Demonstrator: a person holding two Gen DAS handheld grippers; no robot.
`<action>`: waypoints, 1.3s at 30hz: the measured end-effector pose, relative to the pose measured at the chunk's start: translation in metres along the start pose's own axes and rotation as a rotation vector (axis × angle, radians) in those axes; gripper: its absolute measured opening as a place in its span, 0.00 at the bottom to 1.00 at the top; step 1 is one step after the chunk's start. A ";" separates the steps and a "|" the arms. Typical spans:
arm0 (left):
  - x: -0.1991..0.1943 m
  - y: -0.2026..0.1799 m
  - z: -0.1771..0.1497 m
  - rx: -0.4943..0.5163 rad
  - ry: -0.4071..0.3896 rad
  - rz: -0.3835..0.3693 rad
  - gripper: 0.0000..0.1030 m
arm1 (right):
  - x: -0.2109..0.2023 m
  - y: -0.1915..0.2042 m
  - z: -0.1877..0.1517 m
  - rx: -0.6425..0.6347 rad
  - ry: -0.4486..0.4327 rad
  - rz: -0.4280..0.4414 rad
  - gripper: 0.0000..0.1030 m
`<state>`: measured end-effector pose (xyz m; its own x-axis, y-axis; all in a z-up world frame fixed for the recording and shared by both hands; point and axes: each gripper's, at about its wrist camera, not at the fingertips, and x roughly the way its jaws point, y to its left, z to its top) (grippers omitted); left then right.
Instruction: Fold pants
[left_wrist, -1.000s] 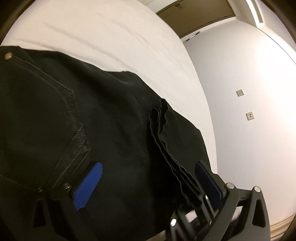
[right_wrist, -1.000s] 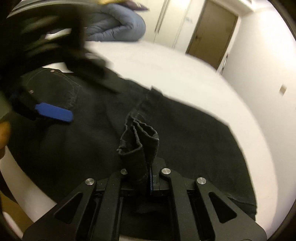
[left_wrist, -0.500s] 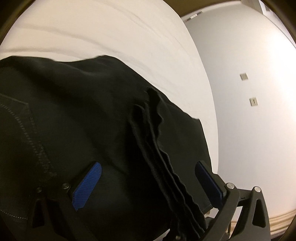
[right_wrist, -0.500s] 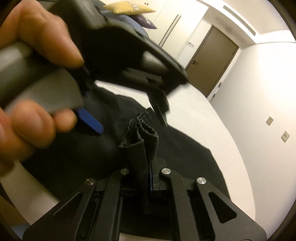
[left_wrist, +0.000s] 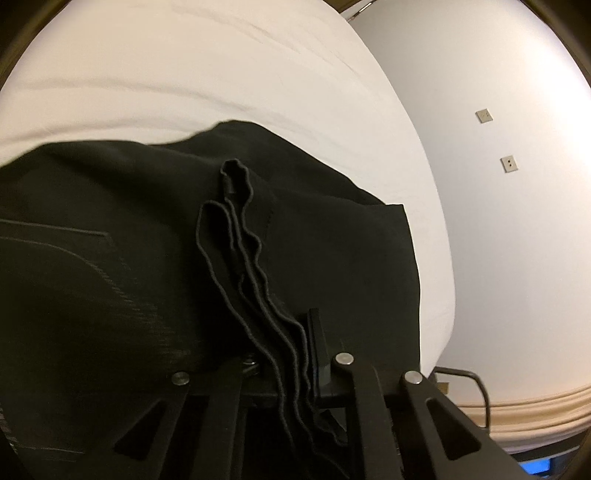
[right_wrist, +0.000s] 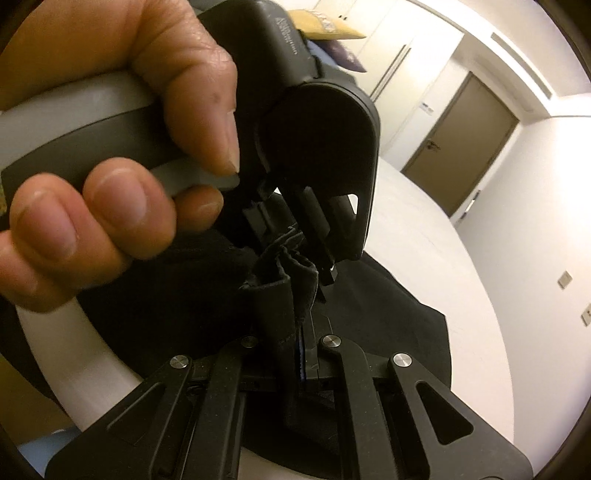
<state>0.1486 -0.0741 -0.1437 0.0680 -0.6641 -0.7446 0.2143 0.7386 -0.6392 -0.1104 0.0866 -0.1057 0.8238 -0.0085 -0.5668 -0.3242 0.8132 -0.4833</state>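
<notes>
Black pants (left_wrist: 129, 266) lie on a white bed (left_wrist: 184, 66). In the left wrist view my left gripper (left_wrist: 284, 354) is shut on a bunch of stacked pant hems (left_wrist: 240, 236) that stands up between its jaws. In the right wrist view my right gripper (right_wrist: 299, 332) is shut on the same bunched hem fabric (right_wrist: 284, 295). The left gripper's body (right_wrist: 317, 147) and the hand holding it fill the upper left of that view, with its jaws closed on the top of the bunch just beyond my right gripper. The rest of the pants (right_wrist: 388, 314) spreads out below.
A white wall with two sockets (left_wrist: 484, 116) runs along the bed's right side. A brown door (right_wrist: 461, 147) stands at the far end of the room. Pillows and a blue duvet (right_wrist: 332, 33) lie at the bed's head.
My left gripper has moved onto the hem bunch and closed on it; its blue pads no longer show. It now sits right in front of my right gripper, which still holds the fabric.
</notes>
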 end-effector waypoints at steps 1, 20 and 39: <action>-0.002 0.002 0.000 0.005 -0.001 0.008 0.09 | 0.001 0.002 -0.001 -0.004 0.001 0.006 0.04; -0.004 0.012 -0.005 0.029 -0.039 0.134 0.21 | -0.011 0.036 -0.006 0.071 0.133 0.163 0.09; 0.006 -0.047 -0.072 0.291 -0.161 0.498 0.62 | -0.008 -0.258 -0.114 1.036 0.153 0.818 0.56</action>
<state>0.0692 -0.1043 -0.1323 0.3703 -0.2723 -0.8881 0.3754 0.9184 -0.1251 -0.0863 -0.1894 -0.0528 0.4795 0.6831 -0.5509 -0.1402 0.6793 0.7203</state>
